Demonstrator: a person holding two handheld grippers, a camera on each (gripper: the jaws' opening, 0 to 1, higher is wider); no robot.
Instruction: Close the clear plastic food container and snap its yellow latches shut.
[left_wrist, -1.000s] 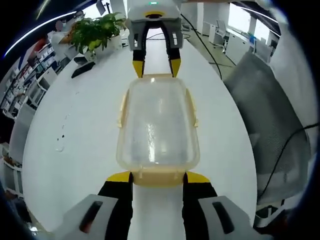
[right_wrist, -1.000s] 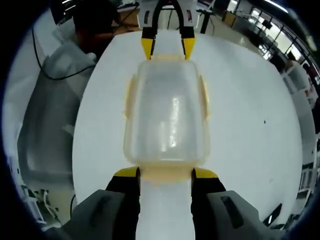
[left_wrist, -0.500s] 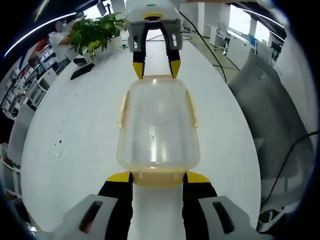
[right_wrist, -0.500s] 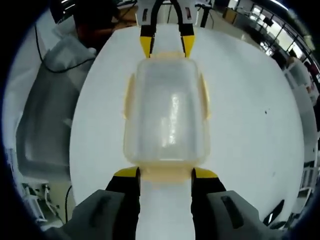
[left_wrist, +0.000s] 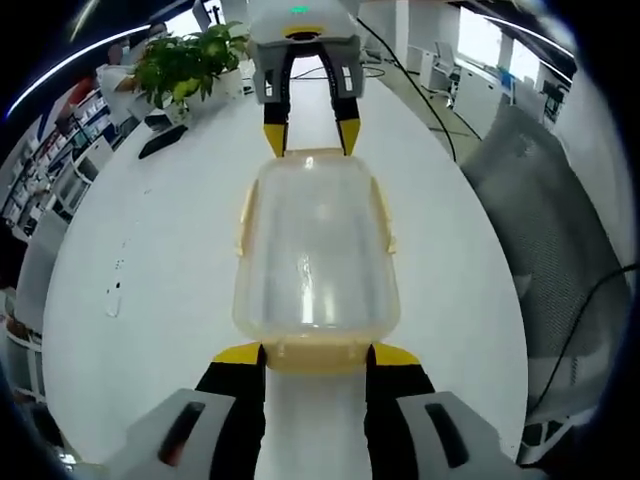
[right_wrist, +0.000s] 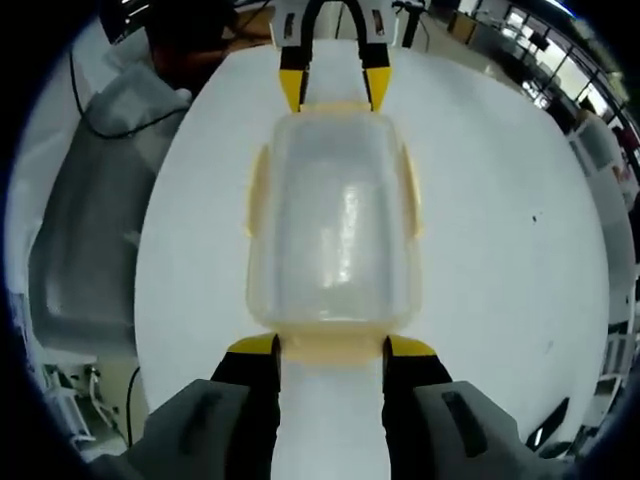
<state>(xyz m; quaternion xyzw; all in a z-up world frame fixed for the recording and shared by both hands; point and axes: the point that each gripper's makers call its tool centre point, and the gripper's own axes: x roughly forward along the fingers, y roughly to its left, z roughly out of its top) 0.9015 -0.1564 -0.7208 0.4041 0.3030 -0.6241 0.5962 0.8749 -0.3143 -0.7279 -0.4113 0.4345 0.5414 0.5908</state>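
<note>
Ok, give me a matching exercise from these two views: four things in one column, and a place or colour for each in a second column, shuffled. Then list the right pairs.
Things:
1. food container
2. potted plant
3. office chair
4. right gripper

Places or colours:
A. grey, beside the table in the left gripper view
B. at the container's far end in the left gripper view
C. green, at the table's far end
D. clear with yellow latches, lying between the two grippers

Pairs: 1-D, 2-C, 3-A, 4-B
</note>
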